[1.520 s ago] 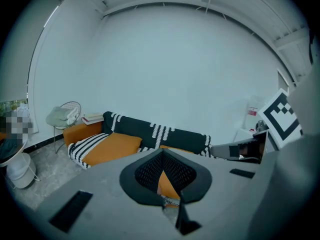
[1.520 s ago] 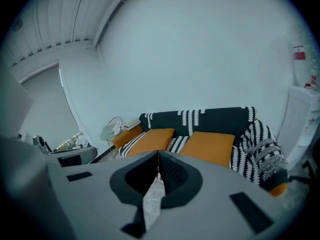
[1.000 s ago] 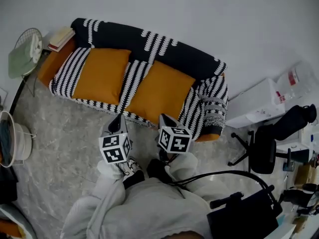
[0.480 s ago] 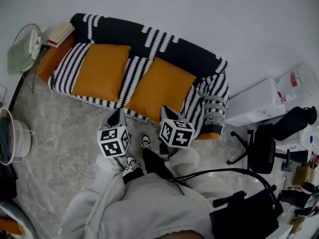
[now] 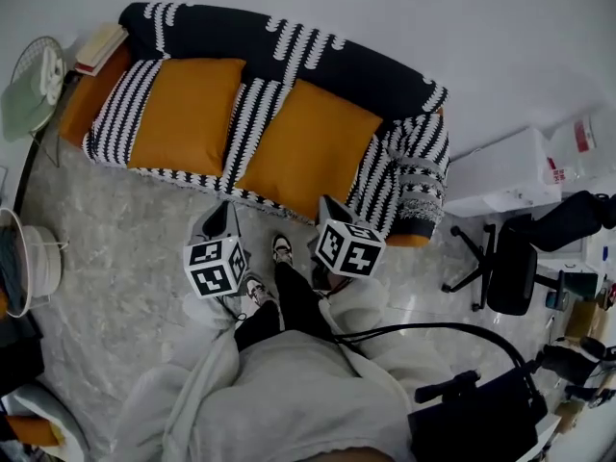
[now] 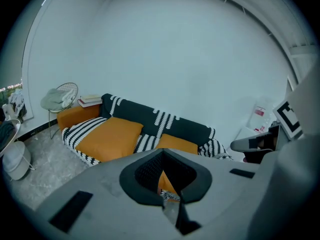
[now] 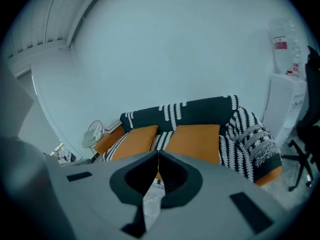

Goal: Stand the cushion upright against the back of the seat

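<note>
Two orange cushions lie flat on the seat of a sofa (image 5: 289,51) draped in a black and white striped throw: one at the left (image 5: 188,114), one at the right (image 5: 308,149). Both grippers hover over the floor in front of the sofa, apart from the cushions. My left gripper (image 5: 223,218) is shut and empty, pointing at the gap between the cushions. My right gripper (image 5: 325,206) is shut and empty, just short of the right cushion's front edge. The left gripper view shows the left cushion (image 6: 107,136) beyond its shut jaws; the right gripper view shows the right cushion (image 7: 195,141).
A fan (image 5: 29,89) and some books (image 5: 101,46) sit by the sofa's left arm. A folded patterned blanket (image 5: 416,186) hangs over the right arm. A white box (image 5: 500,176) and an office chair (image 5: 515,272) stand at the right. A white round stand (image 5: 29,263) is at the left.
The person has stepped toward the sofa, one foot forward. Both grippers have sunk a little and come nearer the sofa's front edge. Both stay shut.
</note>
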Available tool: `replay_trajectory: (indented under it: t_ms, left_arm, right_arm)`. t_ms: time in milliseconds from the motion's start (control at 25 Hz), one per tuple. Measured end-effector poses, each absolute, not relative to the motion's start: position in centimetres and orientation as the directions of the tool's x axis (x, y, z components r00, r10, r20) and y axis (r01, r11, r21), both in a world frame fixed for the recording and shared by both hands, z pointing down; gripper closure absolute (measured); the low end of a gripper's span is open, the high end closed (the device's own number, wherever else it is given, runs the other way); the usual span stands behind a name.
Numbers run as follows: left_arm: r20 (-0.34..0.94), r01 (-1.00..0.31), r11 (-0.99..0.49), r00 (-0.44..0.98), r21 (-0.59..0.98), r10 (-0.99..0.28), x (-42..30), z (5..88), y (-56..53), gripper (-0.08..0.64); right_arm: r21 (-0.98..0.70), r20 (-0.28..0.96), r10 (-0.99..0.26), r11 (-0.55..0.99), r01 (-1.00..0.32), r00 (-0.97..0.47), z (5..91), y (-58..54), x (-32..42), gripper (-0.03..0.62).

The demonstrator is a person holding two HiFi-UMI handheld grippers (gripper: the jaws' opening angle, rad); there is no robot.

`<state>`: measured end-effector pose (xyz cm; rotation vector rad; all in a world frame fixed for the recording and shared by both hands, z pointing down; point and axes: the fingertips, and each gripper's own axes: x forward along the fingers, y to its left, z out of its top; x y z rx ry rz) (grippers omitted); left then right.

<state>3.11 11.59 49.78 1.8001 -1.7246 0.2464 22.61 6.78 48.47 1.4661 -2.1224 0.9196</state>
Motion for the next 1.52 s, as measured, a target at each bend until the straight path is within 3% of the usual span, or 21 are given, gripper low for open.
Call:
replay_trajectory:
  t_ms: [720,1040,1520]
  left_arm:
    - [0.720,-0.956,0.018,0.209,0.293,-0.662,6.0,65.8,11.7,0.563]
    - [0.763,-0.961,-0.024,0.233,0.275,-0.603,7.5,74.4,11.9,0.563]
    - [0.731,-0.951,-0.083,0.283,0.298,-0.622,6.5,80.3,9.9,0.563]
  right_arm:
    - [-0.303,0.825,-0.486,0.055,-0.952,-0.290,64.9,11.3,29.1,0.531]
    - [-0.306,0.837,-0.480,-0.015,-0.952,-0.261,72.6,11.1,31.0,0.531]
    - [-0.257,0.844,-0.491,-0.020,-0.966,-0.214,78.4,10.8,35.1,0.514]
